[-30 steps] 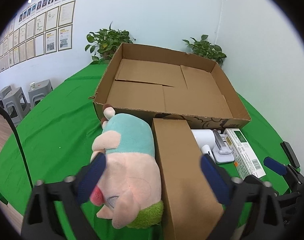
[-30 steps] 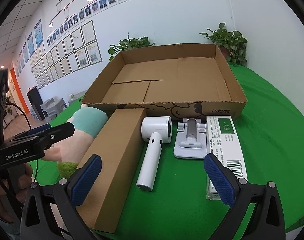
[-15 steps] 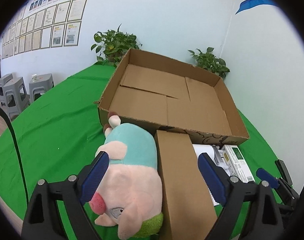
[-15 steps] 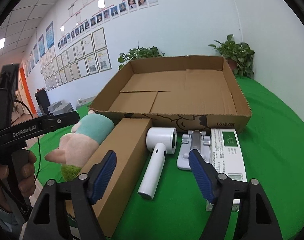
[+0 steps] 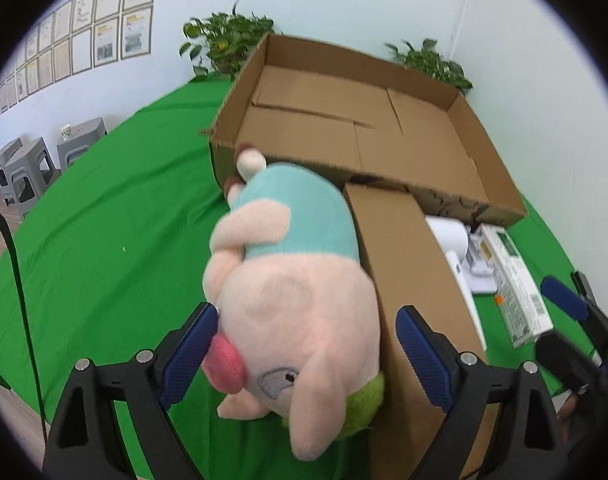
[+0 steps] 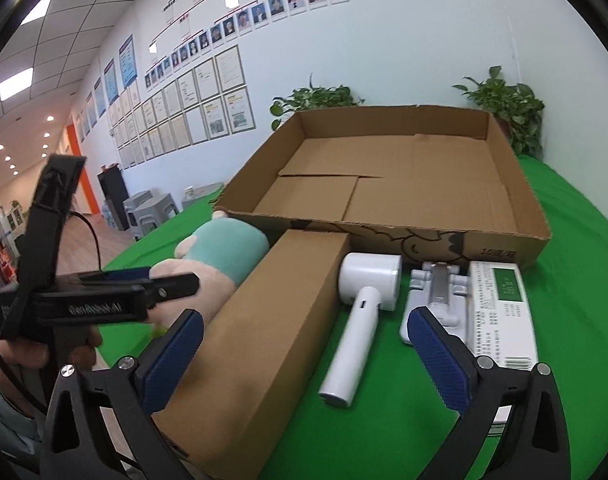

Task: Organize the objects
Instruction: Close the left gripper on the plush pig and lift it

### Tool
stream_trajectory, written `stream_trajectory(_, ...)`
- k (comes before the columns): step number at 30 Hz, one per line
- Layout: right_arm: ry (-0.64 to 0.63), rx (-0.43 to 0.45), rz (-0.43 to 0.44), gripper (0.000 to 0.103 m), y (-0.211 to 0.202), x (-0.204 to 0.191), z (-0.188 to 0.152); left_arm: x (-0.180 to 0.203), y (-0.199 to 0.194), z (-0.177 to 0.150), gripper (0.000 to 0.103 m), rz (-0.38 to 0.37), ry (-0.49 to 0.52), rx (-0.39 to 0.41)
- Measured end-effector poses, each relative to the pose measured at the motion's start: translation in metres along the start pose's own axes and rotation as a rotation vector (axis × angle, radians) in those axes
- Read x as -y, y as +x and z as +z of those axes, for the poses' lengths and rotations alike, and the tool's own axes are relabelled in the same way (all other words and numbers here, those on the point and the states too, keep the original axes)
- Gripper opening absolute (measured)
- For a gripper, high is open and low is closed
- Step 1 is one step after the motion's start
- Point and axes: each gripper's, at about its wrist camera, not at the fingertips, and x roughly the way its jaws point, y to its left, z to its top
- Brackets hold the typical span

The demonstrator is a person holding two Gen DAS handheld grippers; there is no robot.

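Over the plush pig (image 5: 292, 304), the left claw (image 5: 306, 344) gapes wide; right claw (image 6: 304, 354) just reopened, holding nothing.

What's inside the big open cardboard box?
Nothing is in the big open cardboard box: only its bare brown floor flaps show. The near wall hides a thin strip of floor right behind it. The plush pig and the other things lie outside on the green cloth.
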Motion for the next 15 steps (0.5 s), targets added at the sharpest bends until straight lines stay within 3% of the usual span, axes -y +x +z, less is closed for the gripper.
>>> stream_trajectory(3, 0.051, -0.018, 0.049, 0.103, 0.008, 0.0, 0.006, -0.006, 0.006, -0.007, 0.09, 0.022, 0.006, -0.014)
stream_trajectory(7, 0.054, -0.067, 0.09, 0.103, 0.022, -0.004, 0.012, -0.017, 0.007, -0.012, 0.089, -0.028, -0.011, -0.007)
stream_trajectory(15, 0.045, -0.179, 0.167, 0.103, 0.062, -0.031, 0.03, -0.043, -0.004, -0.016, 0.074, -0.141, -0.071, 0.009)
